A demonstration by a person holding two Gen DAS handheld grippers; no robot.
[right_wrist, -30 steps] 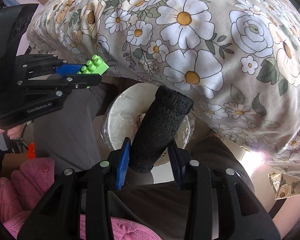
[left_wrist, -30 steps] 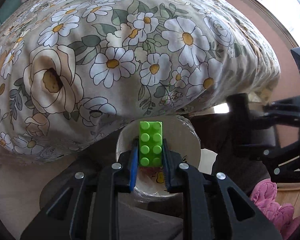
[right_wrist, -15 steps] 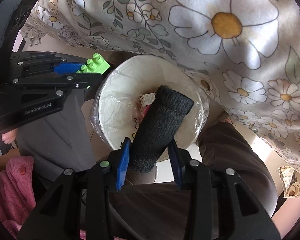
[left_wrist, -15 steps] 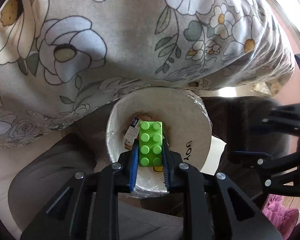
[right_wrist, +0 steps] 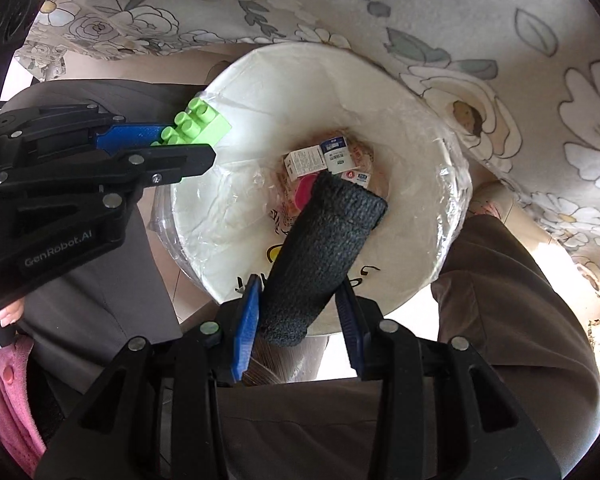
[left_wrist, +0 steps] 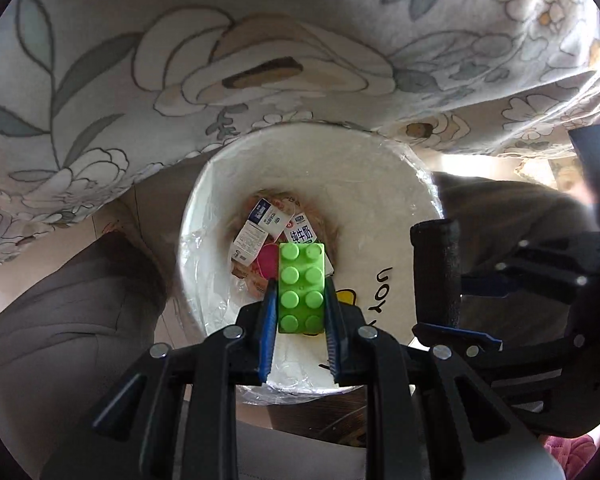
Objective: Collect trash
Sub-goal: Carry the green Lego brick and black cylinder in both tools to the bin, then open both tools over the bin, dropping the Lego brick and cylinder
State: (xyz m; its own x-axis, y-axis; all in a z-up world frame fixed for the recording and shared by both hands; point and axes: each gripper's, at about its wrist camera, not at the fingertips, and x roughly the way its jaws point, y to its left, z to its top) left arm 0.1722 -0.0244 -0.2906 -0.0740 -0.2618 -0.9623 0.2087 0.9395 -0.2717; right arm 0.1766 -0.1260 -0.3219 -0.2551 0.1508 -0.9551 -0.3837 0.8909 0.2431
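Note:
A white bin [left_wrist: 384, 208] [right_wrist: 412, 128] lined with clear plastic stands below the edge of a floral tablecloth. Small cartons and wrappers [left_wrist: 260, 232] [right_wrist: 324, 158] lie at its bottom. My left gripper [left_wrist: 300, 308] [right_wrist: 196, 136] points down over the bin's mouth, shut on a green toy brick [left_wrist: 301, 286] [right_wrist: 198, 124]. My right gripper [right_wrist: 300, 308] [left_wrist: 440, 280] hangs beside it over the bin, shut on a dark grey knitted roll [right_wrist: 324, 256] [left_wrist: 436, 268] that sticks out past the pads.
The floral tablecloth [left_wrist: 260, 60] [right_wrist: 500, 40] overhangs the bin's far side. A person's grey-trousered legs [left_wrist: 80, 300] [right_wrist: 512, 300] flank the bin. Pink quilted fabric [right_wrist: 8, 392] lies at the lower left in the right wrist view.
Both grippers have come down from above the table edge toward the bin, which now fills the views. The brick and the knitted roll stayed gripped throughout.

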